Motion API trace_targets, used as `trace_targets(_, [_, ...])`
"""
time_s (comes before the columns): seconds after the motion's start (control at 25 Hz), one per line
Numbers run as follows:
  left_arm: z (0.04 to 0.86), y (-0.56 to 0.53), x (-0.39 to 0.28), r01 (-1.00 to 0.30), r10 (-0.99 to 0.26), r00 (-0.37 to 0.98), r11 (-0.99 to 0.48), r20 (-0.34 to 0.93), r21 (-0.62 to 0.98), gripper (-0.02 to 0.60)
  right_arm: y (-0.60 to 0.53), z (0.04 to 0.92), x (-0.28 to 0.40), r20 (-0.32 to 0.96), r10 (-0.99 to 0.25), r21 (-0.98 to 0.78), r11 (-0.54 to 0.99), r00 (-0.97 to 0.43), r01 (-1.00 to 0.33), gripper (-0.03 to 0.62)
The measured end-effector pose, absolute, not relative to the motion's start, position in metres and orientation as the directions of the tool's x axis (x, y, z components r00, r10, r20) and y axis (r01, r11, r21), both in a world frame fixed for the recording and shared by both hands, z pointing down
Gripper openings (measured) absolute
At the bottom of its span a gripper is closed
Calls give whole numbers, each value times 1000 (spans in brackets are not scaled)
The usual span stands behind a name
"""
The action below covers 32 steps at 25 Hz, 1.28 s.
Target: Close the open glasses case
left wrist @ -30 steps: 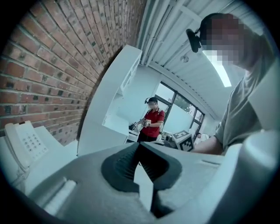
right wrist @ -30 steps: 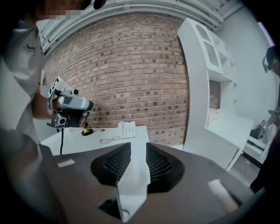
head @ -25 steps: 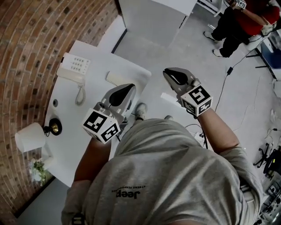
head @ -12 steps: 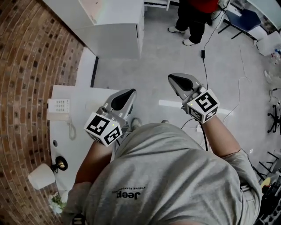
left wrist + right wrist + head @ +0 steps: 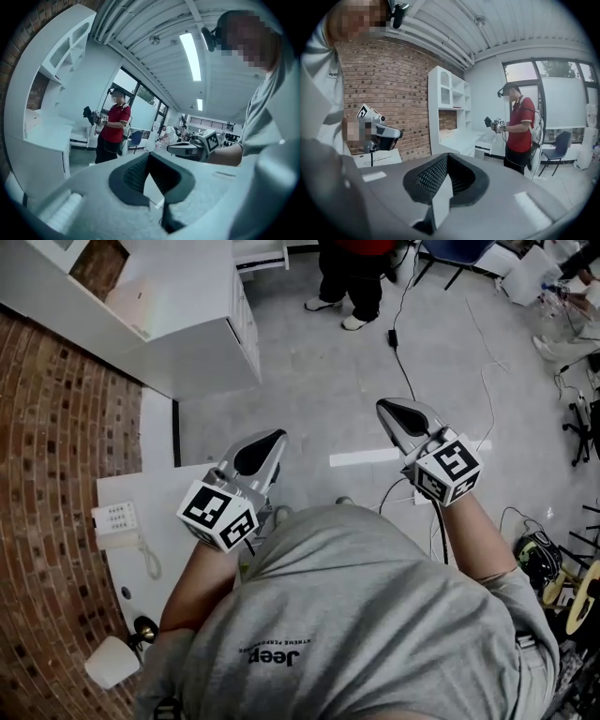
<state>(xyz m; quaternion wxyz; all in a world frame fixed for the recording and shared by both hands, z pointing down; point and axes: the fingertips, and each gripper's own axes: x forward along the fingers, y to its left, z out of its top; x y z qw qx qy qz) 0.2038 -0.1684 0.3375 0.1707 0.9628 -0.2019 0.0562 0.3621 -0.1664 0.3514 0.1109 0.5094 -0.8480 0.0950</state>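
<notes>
Found the left gripper (image 5: 149, 157) shut, pads pressed tip to tip, nothing between them. Found the right gripper (image 5: 447, 158) likewise closed and empty, ribbed pads touching at the front edge. Noted both held out ahead of the chest in the head view, roughly level, side by side and well apart. Noted a marker cube (image 5: 217, 513) at the rear of the left one and another marker cube (image 5: 448, 471) at the rear of the right one. Recorded a grey T-shirt (image 5: 347, 615) across the lower part of the head view.

Observed grey floor (image 5: 319, 381) below and beyond the right gripper, with a white tape strip (image 5: 361, 458) just beside it in the head view. Recorded a white table (image 5: 169, 488) at the left, set against a brick wall (image 5: 56, 446), with the left gripper over its near edge. Logged on it a white telephone (image 5: 115, 519) and, toward the lower corner, a lamp (image 5: 111, 662) with a white shade. Noted a white cabinet (image 5: 178, 324) beyond the table. Sighted a second person in a red top (image 5: 519, 123) across the room, holding grippers.

Could not locate the glasses case in any view.
</notes>
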Motion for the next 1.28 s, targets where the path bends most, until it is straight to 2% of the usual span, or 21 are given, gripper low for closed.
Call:
trace_targets(0.28, [340,-165,226,-380,-337,923,-873,185,306,-3,-153,355,395,290,-866,-72,405,-408,-911,9])
trace_targets(1.28, [342,-163,219,-407,-366,912,-859,183,311,-3,-160,352,381,284,-845,-64,455,-454,-888,8])
